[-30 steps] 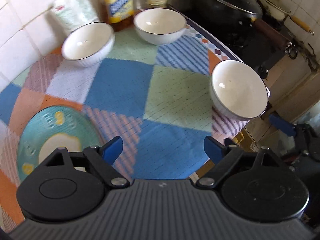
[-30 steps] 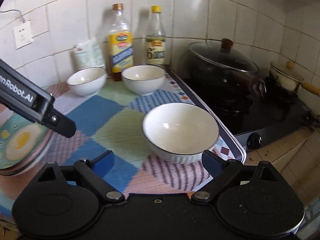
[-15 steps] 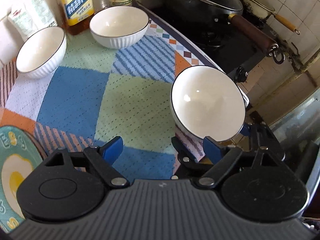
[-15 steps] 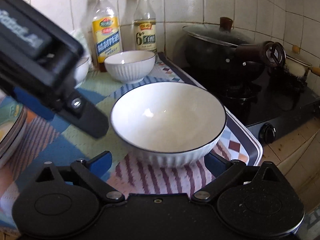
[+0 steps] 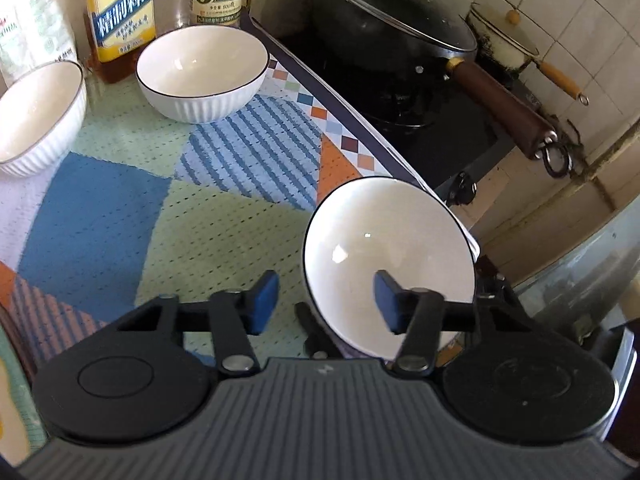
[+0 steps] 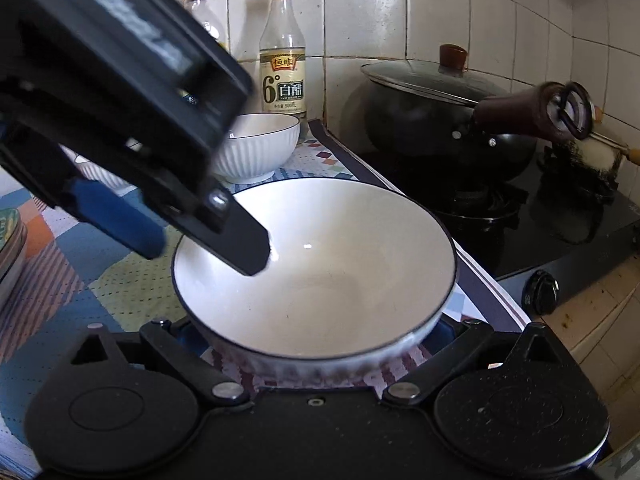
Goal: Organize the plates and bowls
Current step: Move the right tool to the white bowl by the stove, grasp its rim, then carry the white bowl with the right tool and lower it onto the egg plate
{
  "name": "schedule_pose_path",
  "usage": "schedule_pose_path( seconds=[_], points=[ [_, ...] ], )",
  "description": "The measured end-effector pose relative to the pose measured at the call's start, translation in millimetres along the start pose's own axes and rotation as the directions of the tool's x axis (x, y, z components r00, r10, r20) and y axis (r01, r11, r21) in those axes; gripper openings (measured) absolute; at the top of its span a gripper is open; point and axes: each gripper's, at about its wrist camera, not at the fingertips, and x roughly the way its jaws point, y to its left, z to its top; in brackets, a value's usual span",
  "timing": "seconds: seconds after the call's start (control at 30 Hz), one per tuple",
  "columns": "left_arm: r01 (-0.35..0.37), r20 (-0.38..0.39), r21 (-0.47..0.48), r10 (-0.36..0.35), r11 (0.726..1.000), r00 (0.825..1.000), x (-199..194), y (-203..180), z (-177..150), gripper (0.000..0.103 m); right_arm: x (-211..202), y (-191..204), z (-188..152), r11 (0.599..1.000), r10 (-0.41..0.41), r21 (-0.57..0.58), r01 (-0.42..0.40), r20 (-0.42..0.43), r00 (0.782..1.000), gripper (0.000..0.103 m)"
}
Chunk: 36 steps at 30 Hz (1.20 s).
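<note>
Nearest: white ribbed ceramic bowl with dark rim (image 6: 316, 276), mouth up, at the table (image 5: 224, 232) edge beside the black stove (image 5: 452, 128). Right tongs (image 6: 316, 330) straddle its base; contact unclear. Left tongs (image 5: 326, 302) have just been closing astride its rim, pads not pressing. Farther: 2 matching bowls (image 5: 200, 68) near the wall; open cloth between.

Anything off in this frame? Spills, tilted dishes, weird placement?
Nothing is spilled or broken. One oddity: both grippers are at the same near bowl. The left gripper straddles its rim, its jaws having just been closing, while the right gripper flanks its base. That bowl sits near the mat edge beside the stove.
</note>
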Motion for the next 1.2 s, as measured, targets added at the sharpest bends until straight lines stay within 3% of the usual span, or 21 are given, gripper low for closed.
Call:
schedule_pose_path(
  seconds=[0.07, 0.27, 0.6, 0.77, 0.93, 1.2],
  points=[
    [0.0, 0.0, -0.008, 0.0, 1.0, 1.0, 5, 1, 2, 0.028, 3, 0, 1, 1.0, 0.001, 0.006, -0.001, 0.001, 1.0, 0.102],
    [-0.016, 0.003, 0.015, 0.016, 1.0, 1.0, 7, 4, 2, 0.011, 5, 1, 0, 1.0, 0.001, 0.031, -0.001, 0.01, 1.0, 0.103],
    [-0.05, 0.04, 0.058, 0.048, 0.997, 0.998, -11, 1, -6, 0.01, 2, 1, -2, 0.998, 0.026, 0.056, -0.028, 0.032, 0.999, 0.103],
    [-0.123, 0.068, 0.09, 0.117, 0.988, 0.991, -39, 1, -18, 0.01, -15, 15, 2, 0.997, 0.07, 0.029, -0.072, 0.065, 0.995, 0.103],
    [-0.151, 0.084, 0.044, 0.147, 0.988, 0.986, -61, 20, -28, 0.01, -25, 36, 6, 0.993, 0.116, -0.029, -0.114, 0.083, 0.99, 0.103],
    [-0.159, 0.026, -0.058, 0.161, 0.986, 0.987, -81, 66, -36, 0.011, -20, 77, 2, 0.974, 0.221, -0.06, -0.217, 0.076, 0.972, 0.103]
  ],
)
